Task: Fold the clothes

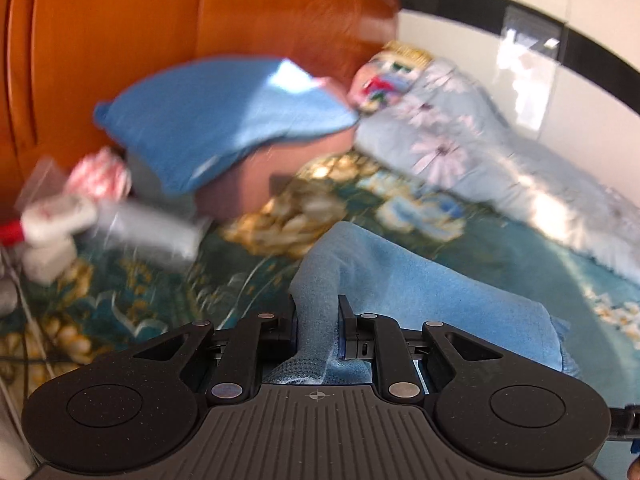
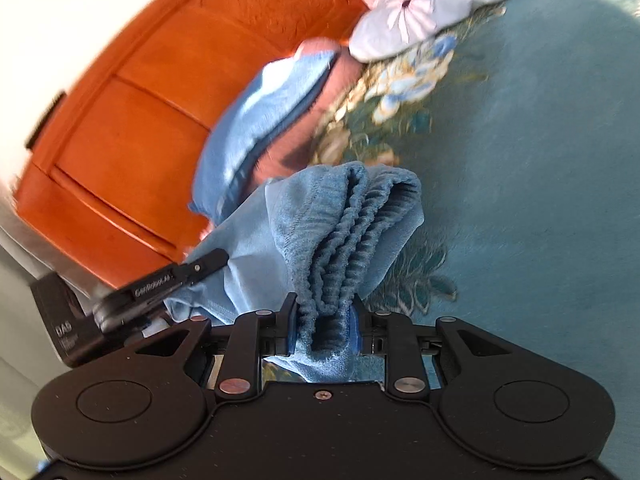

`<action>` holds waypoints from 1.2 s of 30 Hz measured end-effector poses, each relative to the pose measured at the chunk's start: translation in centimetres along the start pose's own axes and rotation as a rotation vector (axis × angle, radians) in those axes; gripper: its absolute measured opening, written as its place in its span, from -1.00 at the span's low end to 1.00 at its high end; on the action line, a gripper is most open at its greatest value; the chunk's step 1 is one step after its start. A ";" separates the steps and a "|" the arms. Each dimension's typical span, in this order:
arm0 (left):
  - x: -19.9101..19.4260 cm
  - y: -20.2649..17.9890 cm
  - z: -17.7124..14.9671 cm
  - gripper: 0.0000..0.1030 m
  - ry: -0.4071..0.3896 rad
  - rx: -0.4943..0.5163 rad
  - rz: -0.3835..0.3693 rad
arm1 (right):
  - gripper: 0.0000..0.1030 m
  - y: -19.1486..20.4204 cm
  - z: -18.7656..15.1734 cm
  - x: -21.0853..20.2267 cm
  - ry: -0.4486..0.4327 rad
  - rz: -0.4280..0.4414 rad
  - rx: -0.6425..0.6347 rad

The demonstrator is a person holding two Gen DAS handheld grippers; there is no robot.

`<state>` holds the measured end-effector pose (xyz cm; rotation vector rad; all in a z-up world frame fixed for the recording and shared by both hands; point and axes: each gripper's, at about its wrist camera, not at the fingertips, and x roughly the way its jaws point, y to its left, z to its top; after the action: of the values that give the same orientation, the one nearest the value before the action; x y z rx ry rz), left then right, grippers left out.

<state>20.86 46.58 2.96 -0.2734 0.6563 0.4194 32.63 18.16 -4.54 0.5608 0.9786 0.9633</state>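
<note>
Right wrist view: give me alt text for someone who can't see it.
The right gripper is shut on the ribbed waistband of a light blue garment above a teal floral bedspread. An orange wooden headboard stands behind.

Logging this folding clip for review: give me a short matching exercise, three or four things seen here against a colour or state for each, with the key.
Things:
1. left gripper
2. headboard
3. pillow
4. quilt

States:
a. orange wood
b. shut on the blue garment
c. pale with pink flowers
d. blue cover, leaning against the headboard

Pairs: 1-b, 2-a, 3-d, 4-c
</note>
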 end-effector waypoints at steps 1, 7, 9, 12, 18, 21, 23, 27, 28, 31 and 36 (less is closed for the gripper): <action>0.7 0.4 -0.6 -0.72 0.020 -0.008 0.012 | -0.50 0.0 -0.3 0.5 0.011 -0.010 0.002; 2.3 2.0 -3.8 -0.62 0.040 -0.102 0.032 | -0.35 -0.5 -1.5 1.0 0.047 -0.007 -0.031; 1.9 2.1 -3.8 -0.54 0.032 -0.109 0.039 | -0.35 -0.5 -1.6 0.2 0.045 0.007 -0.059; 0.1 1.7 -4.2 -0.51 -0.003 -0.111 0.058 | -0.34 0.0 -1.8 -2.0 0.031 0.009 -0.135; -6.6 -0.2 -8.1 0.17 -0.114 -0.121 0.047 | -0.32 -0.9 -3.6 -9.9 -0.047 -0.055 -0.255; -9.8 -1.7 -11.0 0.51 -0.126 -0.177 -0.014 | -0.20 -2.2 -5.7 -15.5 -0.099 -0.134 -0.251; -11.4 -3.2 -12.9 0.58 -0.120 -0.177 -0.034 | -0.17 -3.1 -7.7 -19.7 -0.126 -0.228 -0.244; -13.9 -7.3 -16.2 0.71 -0.079 -0.168 -0.101 | -0.09 -5.5 -12.4 -28.8 -0.188 -0.445 -0.147; -14.4 -8.7 -16.9 0.72 -0.070 -0.160 -0.127 | -0.05 -5.9 -13.8 -30.9 -0.208 -0.489 -0.113; -16.4 -13.5 -18.9 0.99 -0.066 -0.118 -0.163 | -0.02 -6.7 -17.6 -36.1 -0.262 -0.592 -0.026; -21.5 -21.7 -21.1 0.99 -0.195 0.178 -0.248 | 0.01 -6.4 -22.4 -41.3 -0.378 -0.636 0.026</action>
<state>4.27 13.40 3.04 -0.1400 0.4579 0.1462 6.59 -21.36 -2.10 0.3930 0.7529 0.2622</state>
